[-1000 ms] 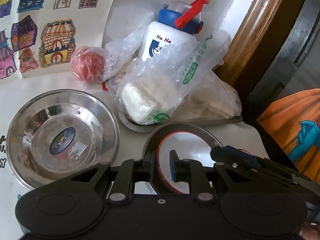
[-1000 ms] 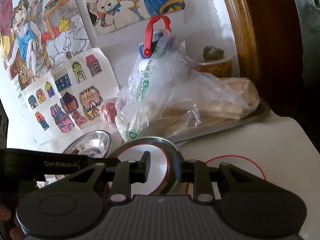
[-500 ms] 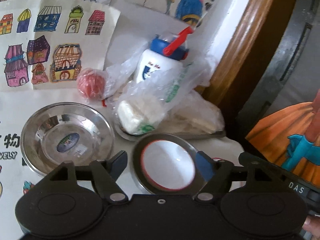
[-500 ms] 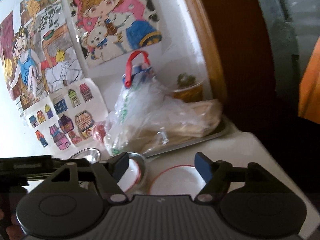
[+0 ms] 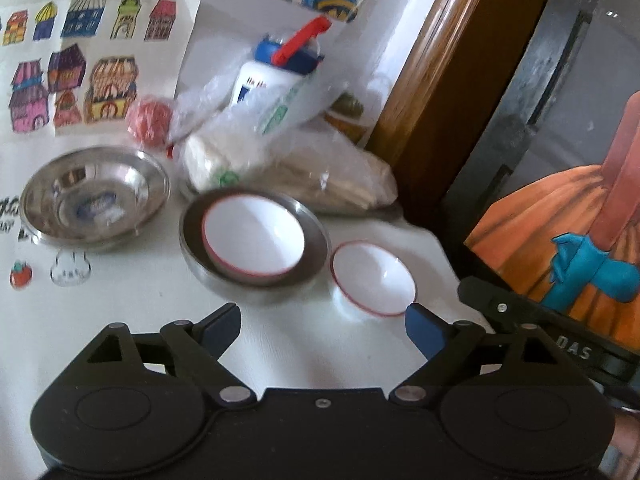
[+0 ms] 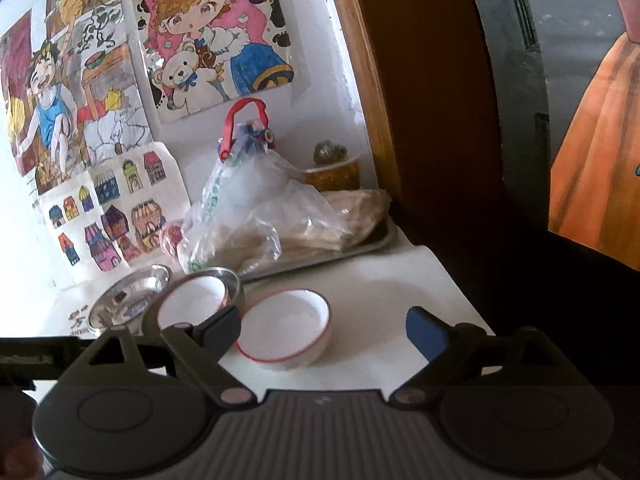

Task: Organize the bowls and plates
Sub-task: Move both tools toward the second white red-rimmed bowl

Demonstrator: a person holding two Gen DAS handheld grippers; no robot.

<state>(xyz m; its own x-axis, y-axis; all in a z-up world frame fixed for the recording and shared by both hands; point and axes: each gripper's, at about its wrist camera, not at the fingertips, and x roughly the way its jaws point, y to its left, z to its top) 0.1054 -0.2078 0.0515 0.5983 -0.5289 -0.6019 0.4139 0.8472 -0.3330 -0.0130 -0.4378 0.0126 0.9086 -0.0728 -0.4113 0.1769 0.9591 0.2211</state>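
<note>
while both jaws are opening with nothing between them, the left claw (image 5: 323, 322) and right claw (image 6: 324, 326) stand wide; a white bowl (image 5: 253, 239) sits nested in a steel bowl (image 5: 316, 236) at 12 o'clock.

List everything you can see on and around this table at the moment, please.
Steel bowl: one, silver, table centre, holding a white bowl.
White bowls: two, red-rimmed; one nested in the steel bowl, one loose on the table beside it.
Steel plate: one, silver, sticker inside, far left of the bowls.
Tray: one, metal, behind the bowls, bearing bagged food.
Bottle: one, white with blue cap and red handle, behind the bags.
Red ball: one, wrapped, behind the plate.
Drawings: several, coloured, on the wall.
Left tongs: black, opening, nothing between them.
Right tongs: black, opening, nothing gripped.
</note>
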